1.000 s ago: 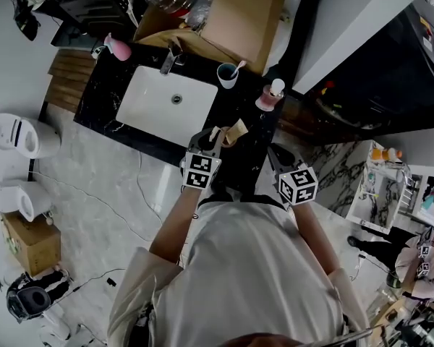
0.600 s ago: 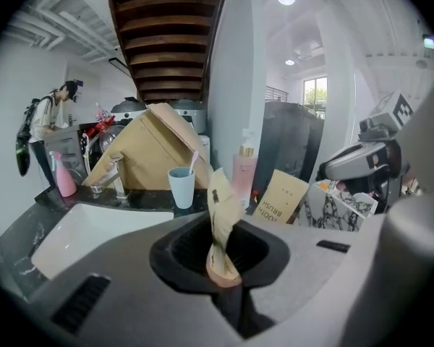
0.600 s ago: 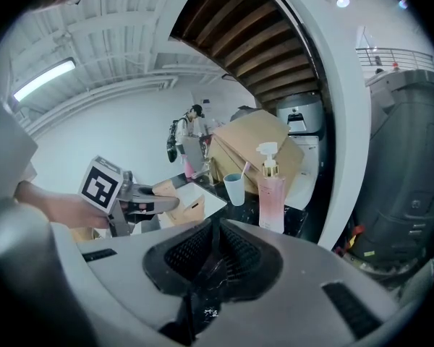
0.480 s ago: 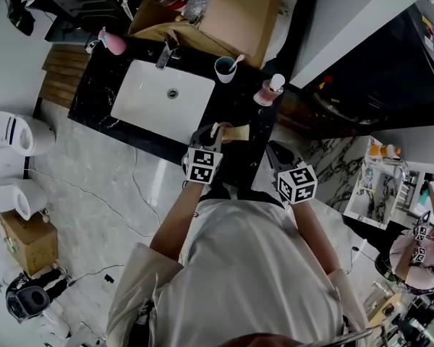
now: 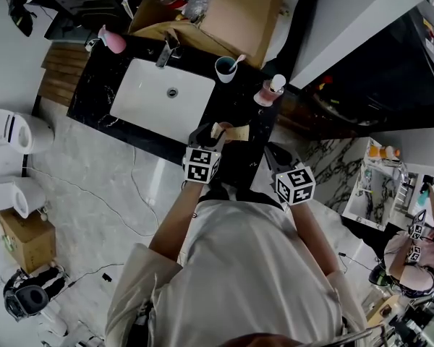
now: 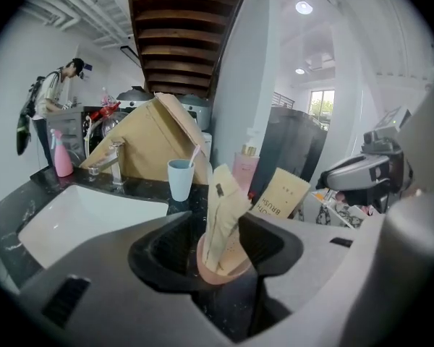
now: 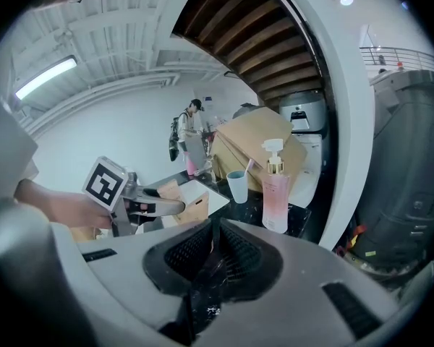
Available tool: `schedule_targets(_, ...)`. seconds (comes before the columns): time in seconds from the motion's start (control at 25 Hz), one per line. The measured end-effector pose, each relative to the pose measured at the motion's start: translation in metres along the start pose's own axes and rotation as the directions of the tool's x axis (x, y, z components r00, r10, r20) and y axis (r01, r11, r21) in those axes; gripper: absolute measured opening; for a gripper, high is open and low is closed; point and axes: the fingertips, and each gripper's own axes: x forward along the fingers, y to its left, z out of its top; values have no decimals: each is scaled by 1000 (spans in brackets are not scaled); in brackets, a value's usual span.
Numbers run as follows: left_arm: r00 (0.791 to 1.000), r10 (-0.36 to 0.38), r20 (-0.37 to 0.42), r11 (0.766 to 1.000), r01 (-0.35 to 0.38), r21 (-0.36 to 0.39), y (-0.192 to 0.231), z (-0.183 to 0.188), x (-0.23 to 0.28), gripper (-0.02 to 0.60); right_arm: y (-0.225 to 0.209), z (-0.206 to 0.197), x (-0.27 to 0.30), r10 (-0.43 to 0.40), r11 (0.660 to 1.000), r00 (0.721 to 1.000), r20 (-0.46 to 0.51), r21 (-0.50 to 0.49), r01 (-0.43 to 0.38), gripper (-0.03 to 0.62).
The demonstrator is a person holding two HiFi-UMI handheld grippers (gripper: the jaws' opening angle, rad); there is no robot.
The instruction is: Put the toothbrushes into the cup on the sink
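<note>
My left gripper (image 6: 223,226) hovers low over the black counter (image 5: 235,107) in front of the sink. Its jaws have just been opening and now stand wide. A tan paper toothbrush packet (image 6: 220,219) stands upright between them, and the pads do not press on it. A second tan packet (image 6: 283,192) lies just beyond it. The pale blue cup (image 5: 226,69) stands behind the basin with one toothbrush (image 6: 195,154) leaning in it. My right gripper (image 7: 215,230) is shut to the right of the left one (image 5: 215,132). I make out nothing between its jaws.
The white basin (image 5: 163,96) with its faucet (image 5: 166,53) takes up the counter's left part. A pink pump bottle (image 5: 269,92) stands right of the cup, and a pink spray bottle (image 5: 112,42) at the far left. A cardboard box (image 5: 239,13) sits behind. A person (image 6: 58,85) stands far back.
The left gripper has sunk a little toward the counter with the packet between its jaws. The right gripper has kept its place.
</note>
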Motion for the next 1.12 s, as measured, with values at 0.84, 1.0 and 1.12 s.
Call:
schedule_targets(0.84, 1000, 10, 13, 1000, -10, -19, -11, 0, -41, 213, 17, 12, -6, 45, 999, 998, 32, -31, -44, 52)
schedule_targets(1.0, 999, 13, 30, 1000, -12, -21, -9, 6, -55, 199, 22, 19, -8, 54, 998, 997, 49, -40, -52, 52)
schedule_targets(1.12, 999, 14, 43, 1000, -14, -17, -9, 12, -67, 190, 23, 23, -10, 56, 998, 997, 58, -44, -53, 52)
